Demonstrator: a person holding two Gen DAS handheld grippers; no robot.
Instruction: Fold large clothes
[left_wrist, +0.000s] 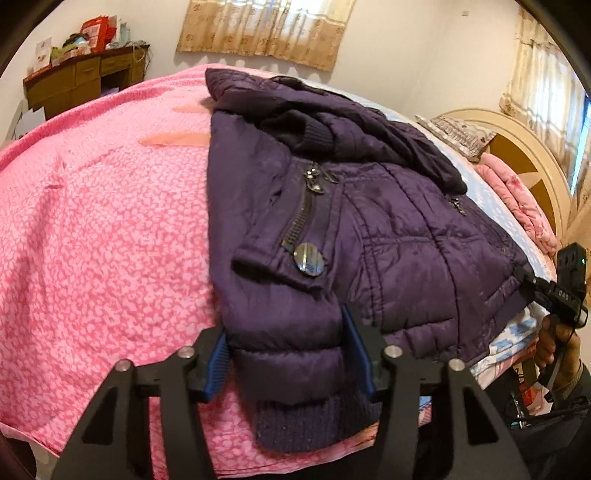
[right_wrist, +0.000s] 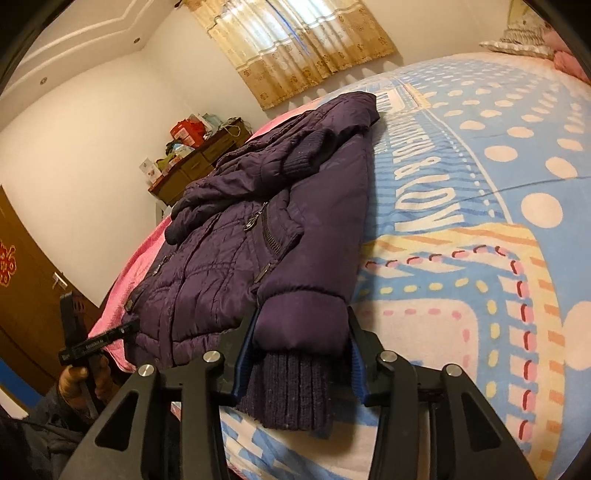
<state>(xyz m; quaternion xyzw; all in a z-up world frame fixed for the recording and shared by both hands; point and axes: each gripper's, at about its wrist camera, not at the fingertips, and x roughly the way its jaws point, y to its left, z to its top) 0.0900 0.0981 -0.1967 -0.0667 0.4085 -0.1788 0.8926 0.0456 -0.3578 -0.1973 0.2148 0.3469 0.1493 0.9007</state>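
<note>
A dark purple puffer jacket (left_wrist: 369, 221) lies on the bed, sleeves folded over its chest, hood at the far end. It also shows in the right wrist view (right_wrist: 229, 258). My left gripper (left_wrist: 291, 350) stands open around the jacket's near corner above the ribbed hem (left_wrist: 317, 424); the blue pads (left_wrist: 219, 354) flank the fabric. My right gripper (right_wrist: 301, 347) stands open around the other corner, with a ribbed knit cuff (right_wrist: 291, 391) hanging between its fingers. The right gripper (left_wrist: 569, 291) shows at the right edge of the left view, the left gripper (right_wrist: 88, 343) at the left of the right view.
A pink speckled blanket (left_wrist: 92, 240) covers the left part of the bed, a blue patterned sheet (right_wrist: 480, 221) the right part. Pillows (left_wrist: 517, 199) and a headboard (left_wrist: 524, 147) lie right. A cluttered wooden desk (left_wrist: 81, 74) stands by the far wall under curtains (left_wrist: 266, 29).
</note>
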